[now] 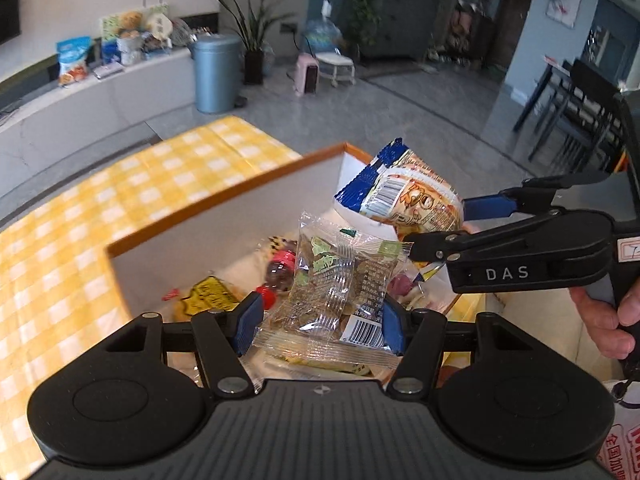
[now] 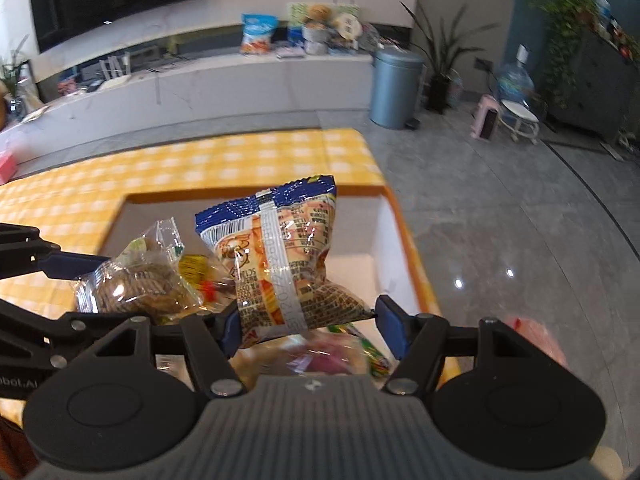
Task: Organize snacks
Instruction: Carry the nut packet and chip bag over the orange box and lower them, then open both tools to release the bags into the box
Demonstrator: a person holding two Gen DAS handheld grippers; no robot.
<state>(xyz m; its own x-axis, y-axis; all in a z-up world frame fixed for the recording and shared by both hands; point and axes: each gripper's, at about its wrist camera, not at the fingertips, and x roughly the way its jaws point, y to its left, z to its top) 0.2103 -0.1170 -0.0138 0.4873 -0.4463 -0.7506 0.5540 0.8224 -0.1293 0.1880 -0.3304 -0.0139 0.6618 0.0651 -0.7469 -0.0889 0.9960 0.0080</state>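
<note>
An orange-rimmed white box (image 1: pixel 224 184) sits on the yellow checked table and holds several snacks, among them a small red-capped bottle (image 1: pixel 280 268) and a yellow packet (image 1: pixel 208 296). My left gripper (image 1: pixel 320 322) is shut on a clear packet of green-labelled biscuits (image 1: pixel 336 280) above the box. My right gripper (image 2: pixel 308 322) is shut on a blue-and-orange snack bag (image 2: pixel 280 256), also above the box (image 2: pixel 384 240). In the left wrist view the right gripper (image 1: pixel 452 220) comes in from the right with its bag (image 1: pixel 412 196). The biscuit packet (image 2: pixel 140 280) shows left in the right wrist view.
The yellow checked table (image 1: pixel 100 220) spreads left of the box. A white snack bag with red print (image 1: pixel 620 448) lies at the lower right. Beyond are grey floor, a blue bin (image 1: pixel 216 72), a long white bench with snack bags (image 2: pixel 256 34) and dark dining chairs (image 1: pixel 580 108).
</note>
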